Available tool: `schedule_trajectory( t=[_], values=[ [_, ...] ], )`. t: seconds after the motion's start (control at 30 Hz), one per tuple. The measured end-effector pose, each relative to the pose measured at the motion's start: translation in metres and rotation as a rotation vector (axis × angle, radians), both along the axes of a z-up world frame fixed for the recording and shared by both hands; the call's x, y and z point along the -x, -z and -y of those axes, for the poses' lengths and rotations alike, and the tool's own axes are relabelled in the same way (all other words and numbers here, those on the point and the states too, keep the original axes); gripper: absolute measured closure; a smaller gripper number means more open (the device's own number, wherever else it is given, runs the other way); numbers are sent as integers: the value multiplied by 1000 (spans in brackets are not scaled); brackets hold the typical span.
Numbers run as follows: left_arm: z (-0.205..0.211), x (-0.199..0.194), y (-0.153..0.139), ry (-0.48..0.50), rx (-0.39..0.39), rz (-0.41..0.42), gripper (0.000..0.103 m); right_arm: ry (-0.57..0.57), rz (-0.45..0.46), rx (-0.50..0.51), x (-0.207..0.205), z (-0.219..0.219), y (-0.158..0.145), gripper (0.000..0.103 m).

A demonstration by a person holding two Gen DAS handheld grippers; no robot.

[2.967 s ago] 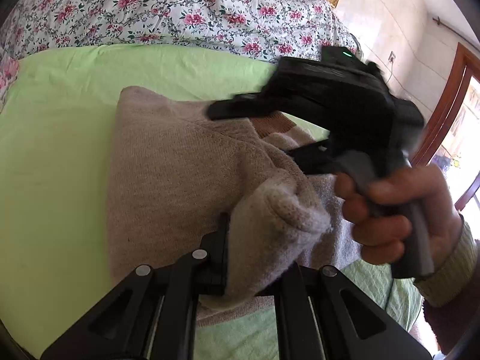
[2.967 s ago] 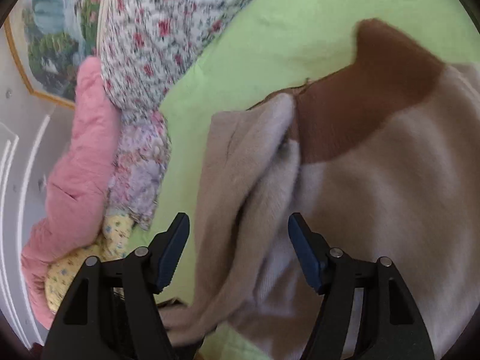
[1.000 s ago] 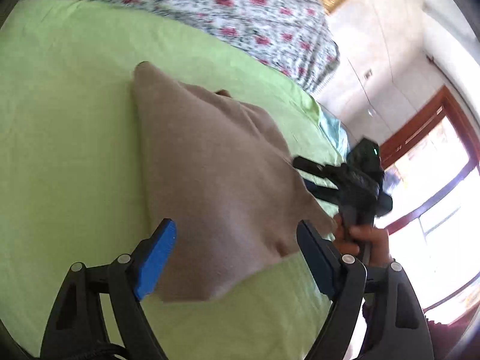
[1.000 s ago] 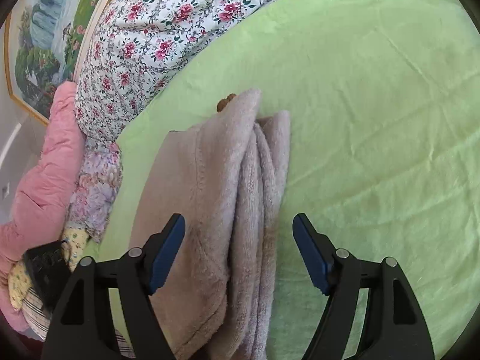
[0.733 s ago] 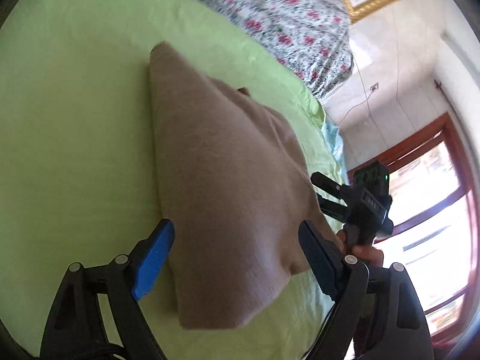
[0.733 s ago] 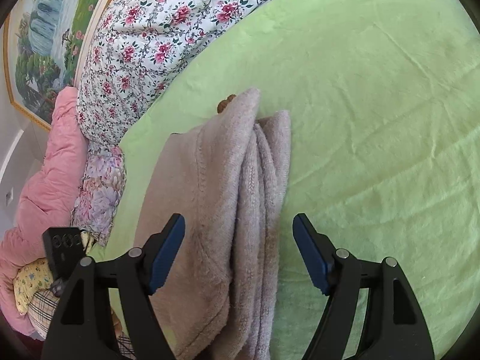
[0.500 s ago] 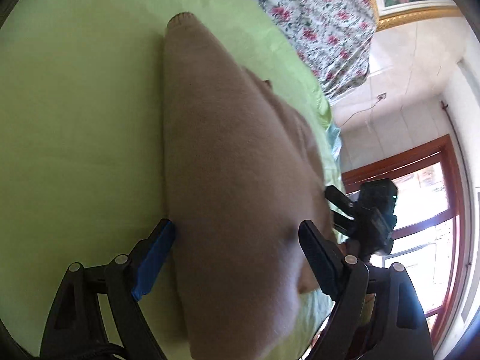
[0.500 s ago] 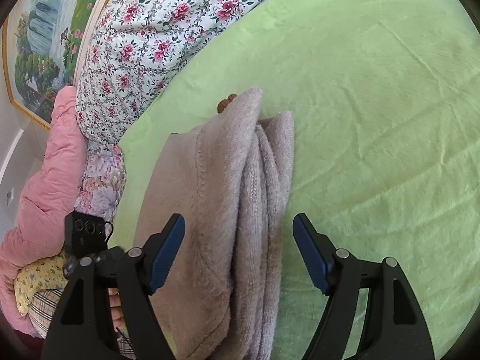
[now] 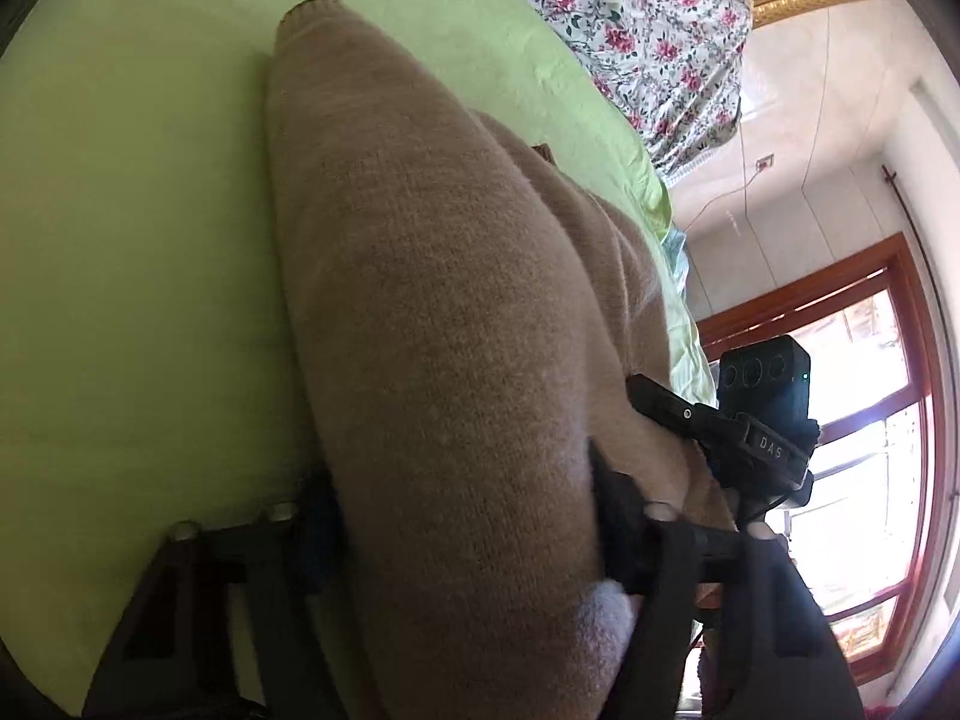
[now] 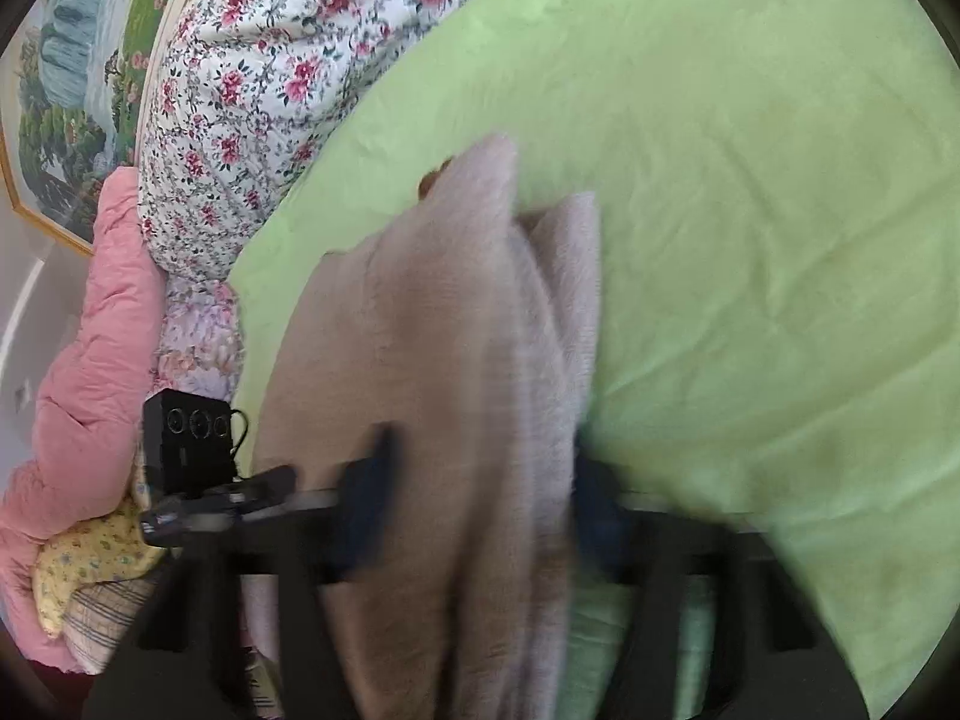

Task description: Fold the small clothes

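- Sweater [image 9: 432, 324], folded, on the bed [image 9: 120, 240]; long axis runs straight ahead from both tongs.
- Left gripper [image 9: 462, 516]: wide, straddling its near end.
- Right gripper [image 10: 480, 516]: likewise wide, blurred.

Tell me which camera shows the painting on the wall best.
The right wrist view: the painting shows its waterfall, trees and gold frame at upper left. The left wrist view catches only a corner of its frame at the top right edge.
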State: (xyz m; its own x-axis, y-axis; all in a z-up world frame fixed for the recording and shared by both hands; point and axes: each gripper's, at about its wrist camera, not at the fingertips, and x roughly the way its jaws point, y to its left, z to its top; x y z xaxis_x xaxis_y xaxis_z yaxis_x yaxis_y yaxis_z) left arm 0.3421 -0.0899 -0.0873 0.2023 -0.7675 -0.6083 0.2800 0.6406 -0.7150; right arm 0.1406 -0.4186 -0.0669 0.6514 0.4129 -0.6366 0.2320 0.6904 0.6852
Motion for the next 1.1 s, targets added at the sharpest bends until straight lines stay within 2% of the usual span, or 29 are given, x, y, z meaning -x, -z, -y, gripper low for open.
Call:
schedule_trajectory(
  t=[0.03, 0.1, 0.3, 0.43, 0.57, 0.67, 0.77, 0.83, 0.87, 1.0, 1.1],
  values=[
    [-2, 0, -2, -4, 12, -2, 53, -1, 8, 8, 0, -3, -3, 70],
    [-8, 7, -10, -16, 30, 5, 57, -1, 29, 19, 4, -11, -12, 72],
    [-57, 61, -51, -24, -19, 117, 58, -59, 105, -18, 17, -56, -31, 73],
    [-103, 93, -65, -50, -57, 143, 58, -138, 148, -60, 18, -103, -29, 73],
    [-137, 119, -61, -75, -106, 157, 57, -202, 162, -101, 12, -145, -16, 73],
    [-148, 121, -40, -97, -134, 120, 56, -221, 113, -110, 4, -162, 4, 73],
    [-150, 123, -26, -109, -127, 121, 50, -209, 84, -86, 3, -167, 17, 73],
    [-155, 125, -23, -120, -115, 116, 40, -202, 71, -75, 4, -166, 18, 70],
    [-161, 127, -22, -128, -114, 107, 39, -199, 60, -67, 4, -165, 17, 67],
    [-180, 127, -21, -151, -123, 75, 26, -174, 28, 4, 6, -161, 3, 53],
    [-193, 117, -28, -198, -112, 86, 22, -117, 65, 87, 10, -153, -20, 53]
  ],
)
